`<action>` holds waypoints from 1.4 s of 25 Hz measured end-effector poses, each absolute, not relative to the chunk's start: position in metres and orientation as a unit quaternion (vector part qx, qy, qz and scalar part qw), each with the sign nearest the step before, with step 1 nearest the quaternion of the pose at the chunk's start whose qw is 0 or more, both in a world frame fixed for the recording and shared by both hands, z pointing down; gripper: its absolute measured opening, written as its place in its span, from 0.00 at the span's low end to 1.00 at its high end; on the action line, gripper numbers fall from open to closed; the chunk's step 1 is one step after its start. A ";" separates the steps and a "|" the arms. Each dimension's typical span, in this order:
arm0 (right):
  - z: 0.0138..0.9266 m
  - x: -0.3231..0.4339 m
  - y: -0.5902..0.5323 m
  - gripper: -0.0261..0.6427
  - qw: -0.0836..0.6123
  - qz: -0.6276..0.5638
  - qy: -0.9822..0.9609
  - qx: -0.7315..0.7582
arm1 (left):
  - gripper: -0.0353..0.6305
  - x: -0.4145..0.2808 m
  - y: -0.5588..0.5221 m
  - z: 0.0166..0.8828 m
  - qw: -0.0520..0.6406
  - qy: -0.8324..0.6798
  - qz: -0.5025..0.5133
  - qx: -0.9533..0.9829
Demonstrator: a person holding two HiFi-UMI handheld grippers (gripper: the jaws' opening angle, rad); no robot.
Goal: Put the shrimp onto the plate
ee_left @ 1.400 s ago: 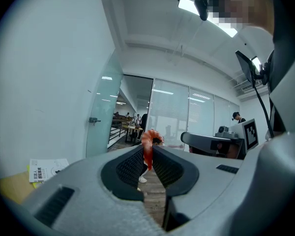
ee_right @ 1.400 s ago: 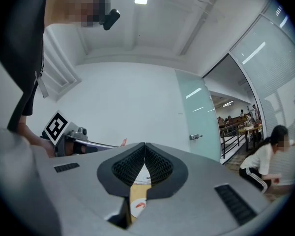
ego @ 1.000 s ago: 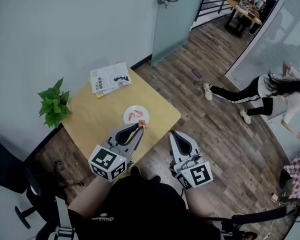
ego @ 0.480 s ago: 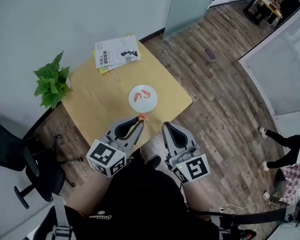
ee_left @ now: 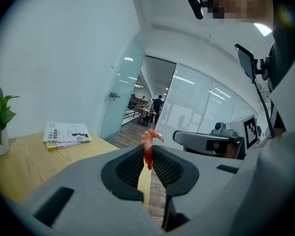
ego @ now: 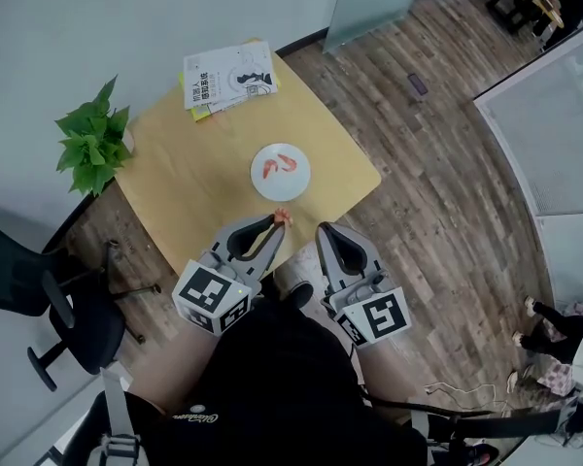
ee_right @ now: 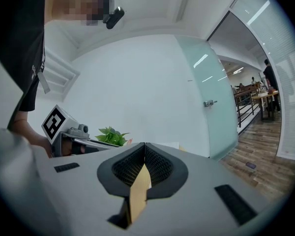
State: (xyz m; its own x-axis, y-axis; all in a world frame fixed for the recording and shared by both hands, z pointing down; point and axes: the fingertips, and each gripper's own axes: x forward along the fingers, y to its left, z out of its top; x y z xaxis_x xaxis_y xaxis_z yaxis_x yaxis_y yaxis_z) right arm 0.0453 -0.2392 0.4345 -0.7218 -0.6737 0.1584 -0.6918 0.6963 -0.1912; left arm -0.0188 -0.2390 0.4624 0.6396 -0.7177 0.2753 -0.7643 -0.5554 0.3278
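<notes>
A round white plate (ego: 293, 184) sits on the small wooden table (ego: 185, 192) with two shrimp (ego: 281, 164) lying on it. My left gripper (ego: 279, 219) is shut on another orange shrimp (ee_left: 149, 144), whose curled tail sticks up above the jaw tips. It hovers over the table's near edge, short of the plate. My right gripper (ego: 322, 229) is shut with nothing in it, held beside the left one just off the table's near edge. The plate does not show in either gripper view.
A potted green plant (ego: 90, 148) stands at the table's left corner. A stack of booklets (ego: 225, 78) lies at the far corner. A black office chair (ego: 39, 309) is at the lower left. Wood-plank floor surrounds the table; a glass door is behind.
The view has shifted so the table and plate sit higher and farther from me. Both grippers stay shut, the left one still holding its shrimp short of the plate.
</notes>
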 end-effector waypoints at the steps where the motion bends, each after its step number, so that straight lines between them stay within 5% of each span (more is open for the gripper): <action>1: 0.435 0.046 -0.239 0.05 0.039 0.120 -0.920 0.371 | 0.14 -0.018 -0.240 0.463 0.213 -0.420 0.056 0.880; 35: 0.461 0.082 -0.239 0.05 0.062 0.130 -0.900 0.411 | 0.13 -0.031 -0.315 0.628 0.221 -0.429 0.253 0.839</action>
State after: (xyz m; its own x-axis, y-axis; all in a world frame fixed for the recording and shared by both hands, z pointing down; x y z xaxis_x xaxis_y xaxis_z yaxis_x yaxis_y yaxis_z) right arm 0.0816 -0.2386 0.4605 -0.6542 -0.7242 0.2179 -0.7563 0.6279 -0.1836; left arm -0.0314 -0.3155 0.6278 0.5038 -0.6083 0.6133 -0.8315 -0.5339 0.1535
